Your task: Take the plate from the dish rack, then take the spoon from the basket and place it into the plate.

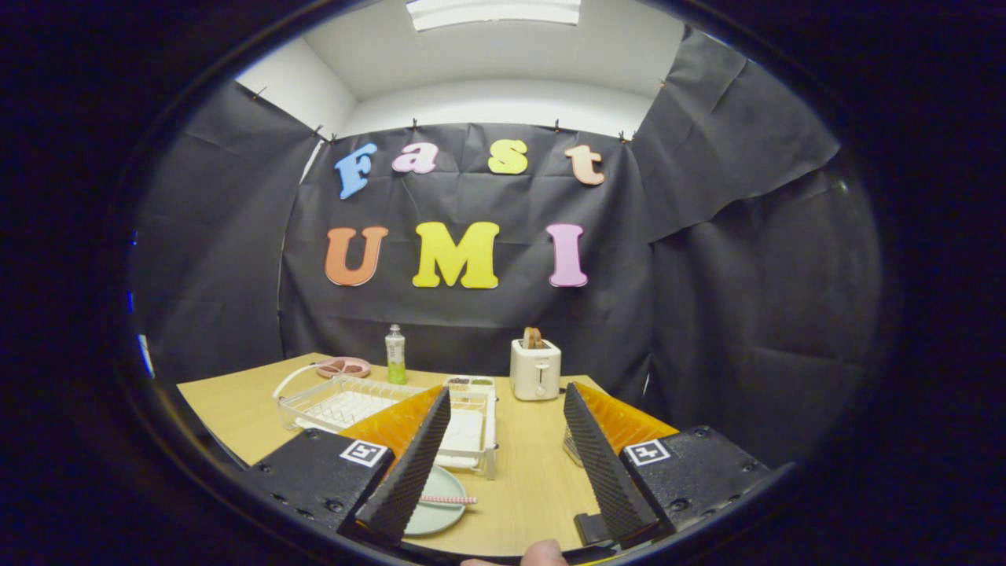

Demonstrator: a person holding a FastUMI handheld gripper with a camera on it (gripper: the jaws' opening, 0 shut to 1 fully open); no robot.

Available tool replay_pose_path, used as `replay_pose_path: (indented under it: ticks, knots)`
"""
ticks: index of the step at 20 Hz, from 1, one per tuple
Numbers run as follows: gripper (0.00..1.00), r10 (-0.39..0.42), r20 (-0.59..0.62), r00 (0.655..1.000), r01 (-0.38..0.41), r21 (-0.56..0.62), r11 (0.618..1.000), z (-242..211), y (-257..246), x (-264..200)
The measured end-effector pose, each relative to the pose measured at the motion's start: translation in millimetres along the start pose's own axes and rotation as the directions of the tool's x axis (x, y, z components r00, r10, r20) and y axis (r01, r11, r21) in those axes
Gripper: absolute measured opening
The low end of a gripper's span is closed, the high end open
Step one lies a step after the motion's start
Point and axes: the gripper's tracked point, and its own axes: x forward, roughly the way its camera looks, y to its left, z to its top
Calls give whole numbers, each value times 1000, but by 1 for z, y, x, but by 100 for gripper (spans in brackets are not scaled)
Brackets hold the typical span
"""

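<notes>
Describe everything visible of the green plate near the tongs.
The plate is pale green, round and shallow, looks like smooth plastic or ceramic, and lies flat on the wooden table just in front of the white dish rack. A pink-and-white striped spoon handle rests across it. One finger of the open tongs hides part of it without touching.

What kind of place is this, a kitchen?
Probably a staged booth, not a real kitchen: black cloth walls surround one wooden table holding a toaster and dish rack. The gripper is open.
</notes>
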Motion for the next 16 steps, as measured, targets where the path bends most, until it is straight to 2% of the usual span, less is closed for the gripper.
replay_pose_path:
  ticks: [9,16]
  knots:
    - [94,5,50,999,-6,26,1000,6,15,-38]
    - [94,-8,58,998,9,-24,1000,13,18,-54]
